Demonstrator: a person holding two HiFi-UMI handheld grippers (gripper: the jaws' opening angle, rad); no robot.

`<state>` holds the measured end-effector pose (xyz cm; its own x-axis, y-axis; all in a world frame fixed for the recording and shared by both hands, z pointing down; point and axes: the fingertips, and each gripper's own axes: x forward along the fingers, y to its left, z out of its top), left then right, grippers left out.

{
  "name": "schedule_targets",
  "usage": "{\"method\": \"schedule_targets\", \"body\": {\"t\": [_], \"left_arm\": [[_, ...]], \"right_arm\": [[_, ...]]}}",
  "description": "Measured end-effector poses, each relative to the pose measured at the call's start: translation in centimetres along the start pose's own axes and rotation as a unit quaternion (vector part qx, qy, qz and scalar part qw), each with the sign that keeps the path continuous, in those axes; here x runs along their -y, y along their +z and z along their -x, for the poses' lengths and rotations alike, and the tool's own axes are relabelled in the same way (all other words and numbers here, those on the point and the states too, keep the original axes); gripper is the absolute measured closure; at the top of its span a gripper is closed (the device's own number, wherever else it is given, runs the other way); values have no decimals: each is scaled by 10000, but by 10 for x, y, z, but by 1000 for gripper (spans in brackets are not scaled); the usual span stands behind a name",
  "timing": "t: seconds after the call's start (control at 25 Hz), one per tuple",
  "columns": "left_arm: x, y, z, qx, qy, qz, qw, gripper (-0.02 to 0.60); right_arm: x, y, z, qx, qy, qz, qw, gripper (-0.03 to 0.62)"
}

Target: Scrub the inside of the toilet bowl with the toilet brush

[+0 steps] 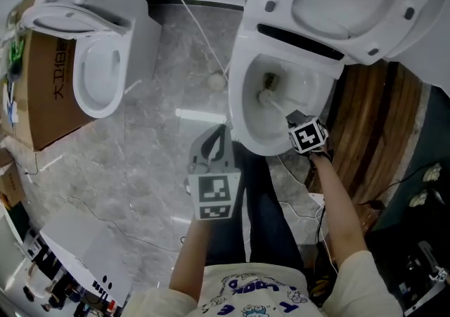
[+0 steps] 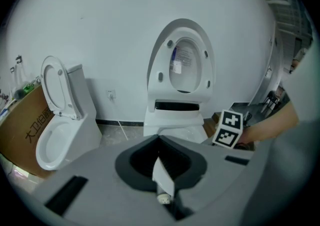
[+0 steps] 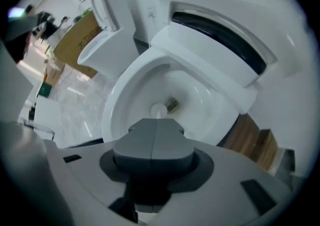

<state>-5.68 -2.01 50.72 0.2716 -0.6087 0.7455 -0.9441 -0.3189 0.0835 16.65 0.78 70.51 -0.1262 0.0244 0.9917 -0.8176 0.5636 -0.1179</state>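
Head view: the toilet bowl (image 1: 247,131) stands open, lid up. The brush (image 1: 270,97) has its head down inside the bowl, near the drain. The right claw (image 1: 295,120) is at the bowl's front rim, clenched on the brush handle. The left claw (image 1: 219,133) hangs over the floor (image 1: 155,133), just beside the bowl's front edge.

Left gripper view: its jaws meet at the tips, grasping nothing.

Right gripper view: its jaws are pressed together, and the brush head shows just beyond them in the bowl.

Two toilets (image 1: 239,108) (image 1: 81,94), one toilet brush (image 1: 275,105), two tools (image 1: 214,141) (image 1: 295,120), one cardboard box (image 1: 53,91)
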Motion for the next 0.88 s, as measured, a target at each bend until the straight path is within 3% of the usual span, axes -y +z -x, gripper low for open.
{"method": "schedule_targets", "body": {"t": [0.08,0.16,0.28,0.56,0.72,0.88], "left_arm": [[0,-1,-1,-11,-3,15,10000,580],[1,-1,-1,-18,-16,27,10000,579],[2,-1,-2,-18,-31,18,10000,580],[5,4,-4,16,-68,-15,10000,580],[5,4,-5,11,-72,-30,10000,580],[4,3,-6,0,-73,-27,10000,580]], "right_arm": [[-1,9,-4,180,172,-963,9950,425],[0,20,-3,390,322,-1789,9826,425],[4,41,5,767,407,-2403,9668,425],[39,87,38,1713,-50,-2759,9458,425],[50,93,43,1802,-140,-2933,9388,425],[39,90,38,1737,75,-2831,9432,425]]}}
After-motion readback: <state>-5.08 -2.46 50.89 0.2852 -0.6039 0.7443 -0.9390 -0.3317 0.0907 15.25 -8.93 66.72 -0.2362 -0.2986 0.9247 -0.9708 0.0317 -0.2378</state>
